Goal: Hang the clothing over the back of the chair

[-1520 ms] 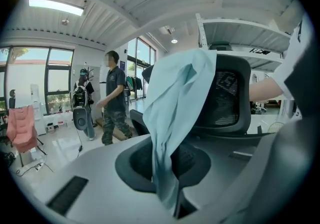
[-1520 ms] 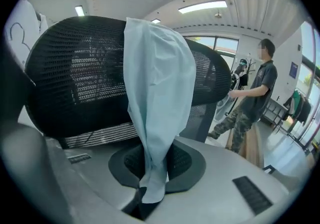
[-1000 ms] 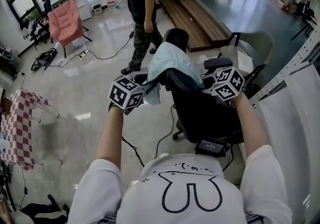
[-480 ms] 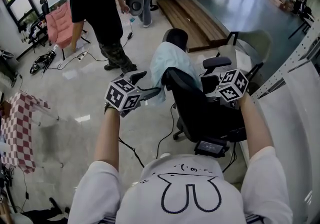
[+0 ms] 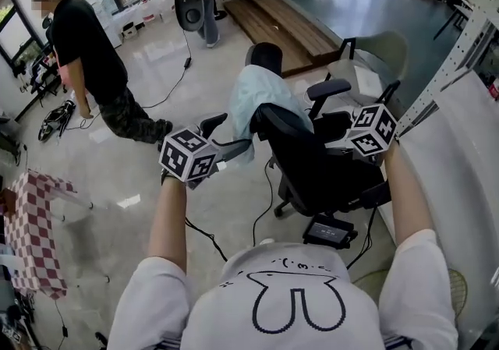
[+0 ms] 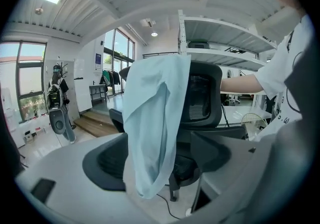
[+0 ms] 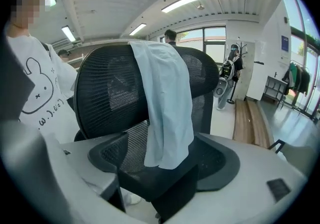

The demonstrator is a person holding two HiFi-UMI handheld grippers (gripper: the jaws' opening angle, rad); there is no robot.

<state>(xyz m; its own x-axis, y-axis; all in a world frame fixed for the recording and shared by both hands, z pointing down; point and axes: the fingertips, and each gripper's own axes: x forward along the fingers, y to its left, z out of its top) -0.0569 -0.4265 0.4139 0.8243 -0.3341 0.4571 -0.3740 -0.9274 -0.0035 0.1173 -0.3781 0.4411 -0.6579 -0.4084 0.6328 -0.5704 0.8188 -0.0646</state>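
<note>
Clothing (image 5: pixel 261 95) is draped over the backrest of the chair (image 5: pixel 312 169), its long axis running 12 to 6 o'clock in the head view.

Left gripper (image 5: pixel 226 134): jaws have just been opening and stand fully spread, clamping nothing. The hanging hem lies at 1 o'clock, apparently just clear.

Right gripper (image 5: pixel 337 126): likewise just opened and empty. Clothing lies at 10 o'clock, farther off.

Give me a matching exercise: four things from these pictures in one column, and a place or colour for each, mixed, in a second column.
1 clothing
2 chair
3 checked cloth
4 person in black shirt

A black, with armrests
B left edge of the head view
C light blue, draped over a backrest
D standing, upper left

Pairs: 1-C, 2-A, 3-B, 4-D
</note>
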